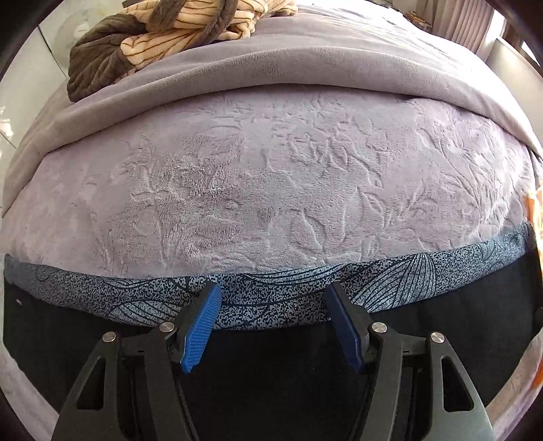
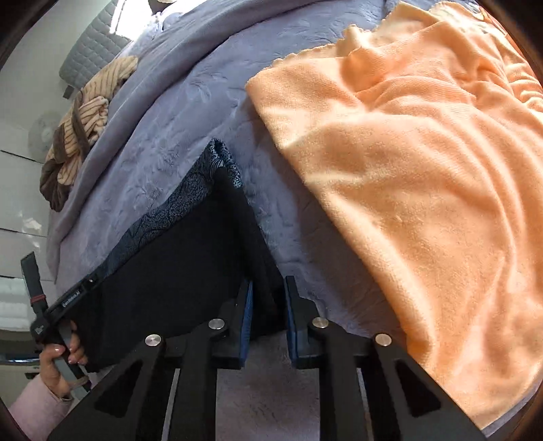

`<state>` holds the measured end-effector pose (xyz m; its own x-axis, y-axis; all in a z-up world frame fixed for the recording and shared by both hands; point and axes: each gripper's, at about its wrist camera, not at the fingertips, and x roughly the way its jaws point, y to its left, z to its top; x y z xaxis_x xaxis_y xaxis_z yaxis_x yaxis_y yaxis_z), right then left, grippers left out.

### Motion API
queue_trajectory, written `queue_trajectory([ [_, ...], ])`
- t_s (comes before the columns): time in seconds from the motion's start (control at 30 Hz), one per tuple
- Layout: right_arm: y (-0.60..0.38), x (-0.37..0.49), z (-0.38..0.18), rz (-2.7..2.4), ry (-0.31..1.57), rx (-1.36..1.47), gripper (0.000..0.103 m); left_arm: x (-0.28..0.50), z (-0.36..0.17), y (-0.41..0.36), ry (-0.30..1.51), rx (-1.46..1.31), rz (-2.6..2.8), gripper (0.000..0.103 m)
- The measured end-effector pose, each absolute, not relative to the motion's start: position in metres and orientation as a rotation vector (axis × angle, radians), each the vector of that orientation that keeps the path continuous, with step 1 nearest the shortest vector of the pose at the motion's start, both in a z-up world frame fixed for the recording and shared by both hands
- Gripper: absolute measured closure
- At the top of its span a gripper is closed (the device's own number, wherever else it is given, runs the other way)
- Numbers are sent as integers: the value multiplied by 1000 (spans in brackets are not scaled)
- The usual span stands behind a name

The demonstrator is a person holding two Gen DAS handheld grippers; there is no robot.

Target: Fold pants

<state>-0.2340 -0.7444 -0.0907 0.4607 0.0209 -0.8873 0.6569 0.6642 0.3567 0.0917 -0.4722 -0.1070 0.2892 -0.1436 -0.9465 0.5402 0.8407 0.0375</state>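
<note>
1. The pants (image 1: 271,305) lie on the bed (image 1: 271,186).
2. The left gripper (image 1: 273,298) has its fingers wide apart over the patterned band, holding nothing.
3. The right gripper (image 2: 268,298) has its fingers narrow, pinching the dark edge of the pants.

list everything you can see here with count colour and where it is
pants: 1, black with blue-grey patterned band, on the bed's near edge
bed cover: 1, lilac embossed plush, under everything
towel: 1, peach, on the bed right of the pants
blanket: 1, brown and cream striped, bunched at the bed's far left
curtain: 1, pinkish, far right behind the bed
left gripper: 1, black with blue pads, open over the patterned band
right gripper: 1, black with blue pads, jaws narrow around the pants' edge
hand: 1, pink sleeve, holding the left gripper's handle
</note>
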Motion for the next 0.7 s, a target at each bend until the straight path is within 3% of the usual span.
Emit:
queue_trajectory([
  [0.13,-742,-240,-100,-465,1042,809,87,72,-116,-470,1176,446,-460,28],
  [0.2,-744,-254,-95,-490,995,852,74,71,-107,-459,1182,432,-450,28],
  [0.43,-709,-265,-60,-484,972,782,73,50,-74,-370,1247,401,-351,28],
  [0.5,-691,-264,-57,-451,984,772,68,40,-70,-337,1279,399,-310,28],
  [0.7,-625,-226,-51,-312,1024,740,66,29,-68,-249,1349,297,-214,28],
])
